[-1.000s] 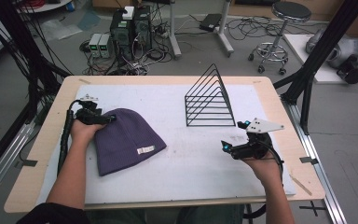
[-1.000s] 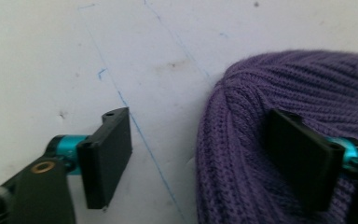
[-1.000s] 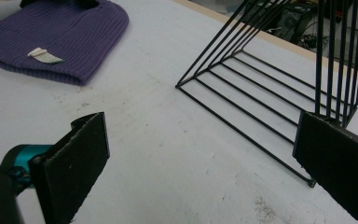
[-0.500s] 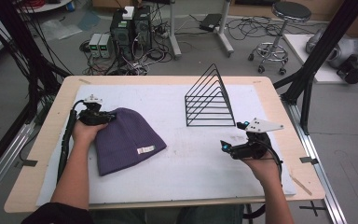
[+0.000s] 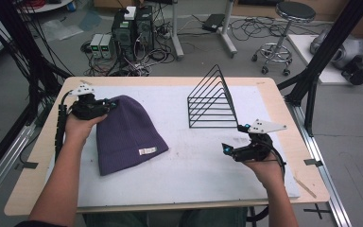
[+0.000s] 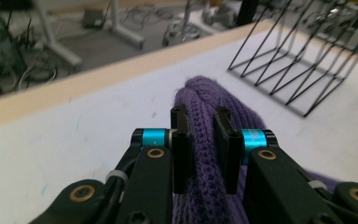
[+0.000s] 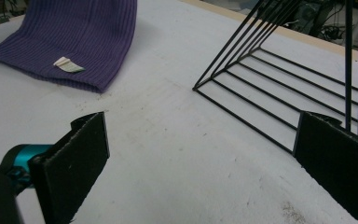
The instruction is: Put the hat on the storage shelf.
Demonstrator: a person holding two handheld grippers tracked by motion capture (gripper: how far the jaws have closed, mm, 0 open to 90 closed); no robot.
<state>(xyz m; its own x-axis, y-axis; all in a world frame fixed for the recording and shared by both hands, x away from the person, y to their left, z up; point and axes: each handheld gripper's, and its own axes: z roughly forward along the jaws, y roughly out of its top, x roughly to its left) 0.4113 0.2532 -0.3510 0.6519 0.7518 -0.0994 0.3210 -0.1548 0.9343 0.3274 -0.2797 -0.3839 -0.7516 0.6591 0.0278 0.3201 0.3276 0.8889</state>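
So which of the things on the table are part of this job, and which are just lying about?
In the job:
- purple beanie, crown pinched in the left tongs
- left tongs, shut on the knit

Lying about:
- black wire rack, untouched
- right tongs, open over bare table
- computers and stool on the floor

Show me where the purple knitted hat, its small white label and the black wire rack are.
Purple knitted hat point(image 5: 125, 132), high view, middle of the knit.
Small white label point(image 5: 147, 151), high view, centre of the tag.
Black wire rack point(image 5: 212, 112), high view, a horizontal bar of its front face.
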